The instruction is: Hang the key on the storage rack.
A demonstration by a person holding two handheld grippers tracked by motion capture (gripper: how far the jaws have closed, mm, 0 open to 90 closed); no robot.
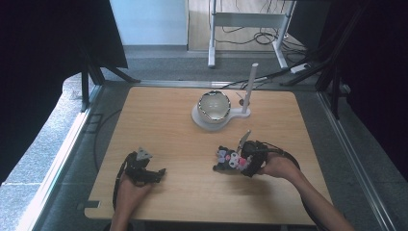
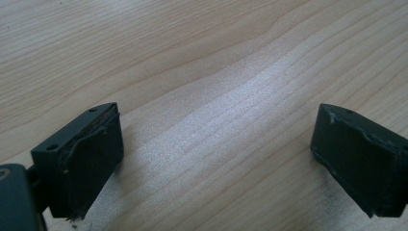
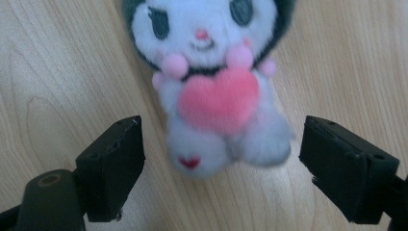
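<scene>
We see a small white plush toy with dark hood and pink heart (image 3: pixel 219 98) lying on the light wooden table (image 1: pixel 168 120) near its front edge, our right gripper (image 3: pixel 223 159) spread wide around its feet, our left gripper (image 2: pixel 216 149) wide over bare wood.

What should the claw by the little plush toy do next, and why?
Probably ease the right gripper a bit forward, then close. Its jaws stand open on either side of the plush toy's feet without touching it, and the toy lies flat on the table, so a slightly deeper reach would likely grip its body.
</scene>
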